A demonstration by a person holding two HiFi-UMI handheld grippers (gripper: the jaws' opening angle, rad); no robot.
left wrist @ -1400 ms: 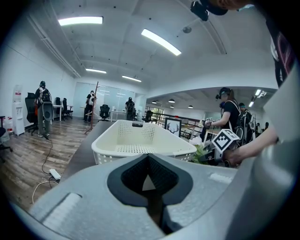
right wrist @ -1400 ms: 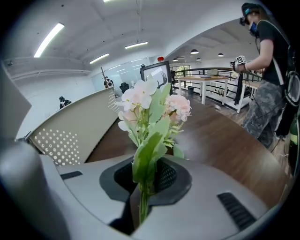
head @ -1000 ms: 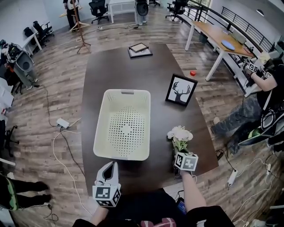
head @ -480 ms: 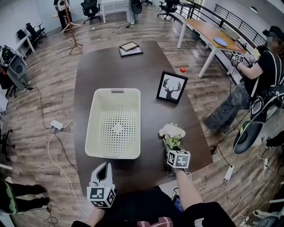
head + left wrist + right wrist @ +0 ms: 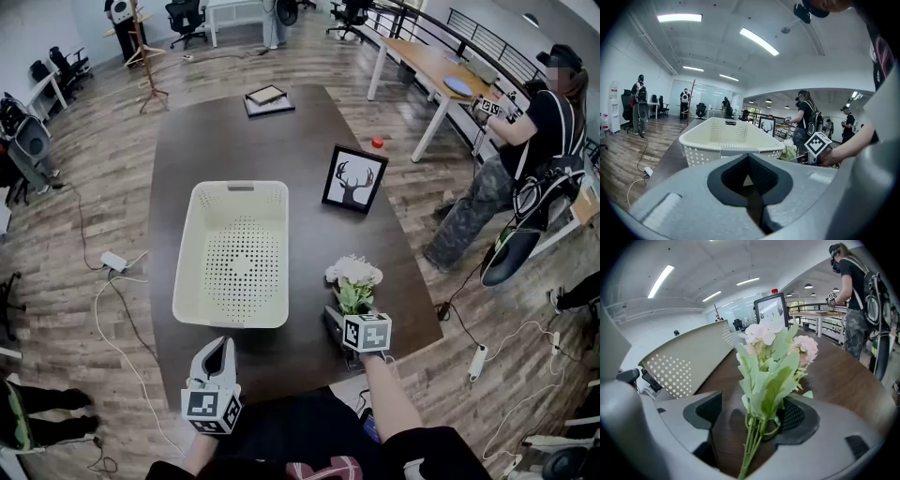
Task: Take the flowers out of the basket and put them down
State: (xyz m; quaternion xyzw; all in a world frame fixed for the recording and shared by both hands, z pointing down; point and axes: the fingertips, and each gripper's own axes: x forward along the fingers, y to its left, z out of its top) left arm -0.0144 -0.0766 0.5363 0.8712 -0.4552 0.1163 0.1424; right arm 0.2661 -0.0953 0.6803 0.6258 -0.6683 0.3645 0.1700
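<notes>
- Basket [image 5: 230, 319] is empty. The flowers [image 5: 354, 281] are out of it and sit on the dark table [image 5: 281, 141], just beside the basket's right wall.
- Right gripper [image 5: 345, 314]: the jaws have just been opening and now stand wide apart. The stems run between them, nearer the right-hand pad and maybe brushing it, with no squeeze on them.
- Left gripper [image 5: 218, 354]: jaws together with nothing in them, parked near the table's front edge and facing the basket's near wall.
- My read is that this is the release step and the placement is basically done. What's left is a clean exit.
- I can't confirm the stem ends are fully down on the table, so I'd check that before pulling away.
- Back the right gripper [image 5: 752, 416] straight out along the stem line and keep it wide. Don't roll or sweep sideways, or a pad could hook a leaf and drag the bunch [image 5: 768, 366].
- Go slowly for the first bit of the retreat. The bunch is light and floppy, so any snag would likely move it.
- The bunch is not far from the table's right edge, so don't nudge it that way.
- The deer picture [image 5: 355, 179] stands further up the table, well apart from the flowers and not in the way.
- The left gripper doesn't need to do anything.
</notes>
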